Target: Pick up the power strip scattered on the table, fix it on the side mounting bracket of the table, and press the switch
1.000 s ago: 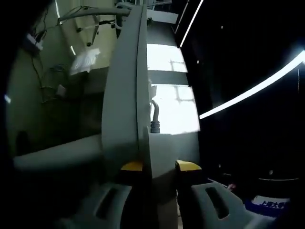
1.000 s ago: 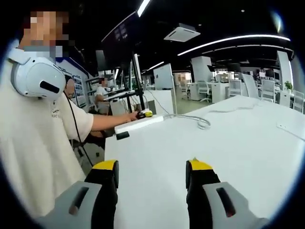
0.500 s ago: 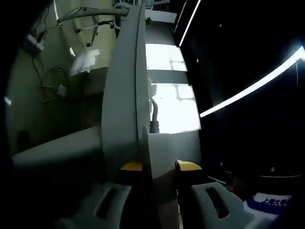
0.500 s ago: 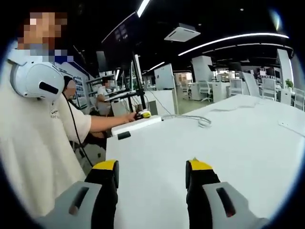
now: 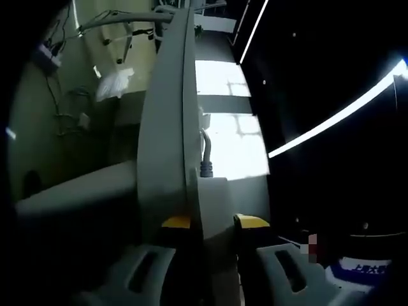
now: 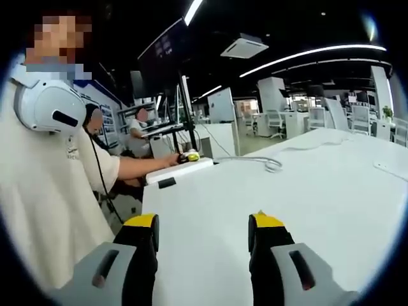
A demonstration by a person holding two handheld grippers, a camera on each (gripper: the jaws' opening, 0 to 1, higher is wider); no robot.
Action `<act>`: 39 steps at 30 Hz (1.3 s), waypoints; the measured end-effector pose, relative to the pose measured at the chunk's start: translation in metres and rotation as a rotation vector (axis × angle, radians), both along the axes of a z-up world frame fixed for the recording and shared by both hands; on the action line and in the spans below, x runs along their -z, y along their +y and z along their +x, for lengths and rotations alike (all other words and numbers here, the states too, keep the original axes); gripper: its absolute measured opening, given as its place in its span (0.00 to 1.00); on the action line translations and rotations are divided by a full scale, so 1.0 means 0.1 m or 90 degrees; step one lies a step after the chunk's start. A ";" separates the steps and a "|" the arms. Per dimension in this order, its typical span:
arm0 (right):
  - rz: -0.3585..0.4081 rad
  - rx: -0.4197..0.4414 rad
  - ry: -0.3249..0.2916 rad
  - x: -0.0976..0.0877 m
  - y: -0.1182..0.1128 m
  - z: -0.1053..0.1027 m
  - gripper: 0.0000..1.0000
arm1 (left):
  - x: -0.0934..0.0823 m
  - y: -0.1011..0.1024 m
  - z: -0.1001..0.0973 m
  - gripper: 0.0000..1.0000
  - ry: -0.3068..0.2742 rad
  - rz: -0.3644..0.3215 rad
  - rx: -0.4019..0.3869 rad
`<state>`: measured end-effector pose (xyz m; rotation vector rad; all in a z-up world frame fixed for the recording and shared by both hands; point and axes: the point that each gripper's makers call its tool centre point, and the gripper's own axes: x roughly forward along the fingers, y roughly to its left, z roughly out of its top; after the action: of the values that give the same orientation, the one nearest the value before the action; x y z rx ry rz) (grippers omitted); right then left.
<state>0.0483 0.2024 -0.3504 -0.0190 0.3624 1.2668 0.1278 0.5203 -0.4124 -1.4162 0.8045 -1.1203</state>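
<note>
In the left gripper view the grey-white power strip [image 5: 167,127] runs edge-on up from my left gripper [image 5: 213,222], which is shut on its near end. Its cable [image 5: 205,153] plugs in just above the jaws. In the right gripper view the same power strip [image 6: 178,171] lies along the far left edge of the white table [image 6: 319,191], with the left gripper [image 6: 190,155] at its far end. A small black piece [image 6: 167,182] sits by its near end. The strip's white cable [image 6: 268,162] trails across the table. My right gripper [image 6: 204,223] hovers open over the table, holding nothing.
A person in a cream shirt [image 6: 44,191] with white headphones stands at the table's left side. Another person [image 6: 137,124] sits at a desk behind. A small white item [image 6: 389,167] lies at the table's right edge. Loose cables [image 5: 64,108] hang beside the strip.
The power strip and the left gripper have edged slightly towards the table's left edge. The right gripper has stayed open and still.
</note>
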 end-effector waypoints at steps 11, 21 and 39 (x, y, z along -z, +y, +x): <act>0.005 0.005 -0.003 0.00 -0.05 -0.02 0.52 | 0.00 -0.02 -0.04 0.27 0.003 0.008 -0.015; 0.012 0.001 -0.007 0.00 -0.03 -0.03 0.52 | 0.04 0.01 -0.03 0.28 0.014 0.058 -0.023; 0.038 -0.014 -0.020 -0.07 -0.04 -0.05 0.52 | 0.26 0.13 0.05 0.48 0.008 0.222 -0.106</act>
<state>0.0431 0.1988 -0.3431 0.0071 0.2977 1.2975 0.1328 0.5331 -0.4379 -1.1729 0.8296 -0.7998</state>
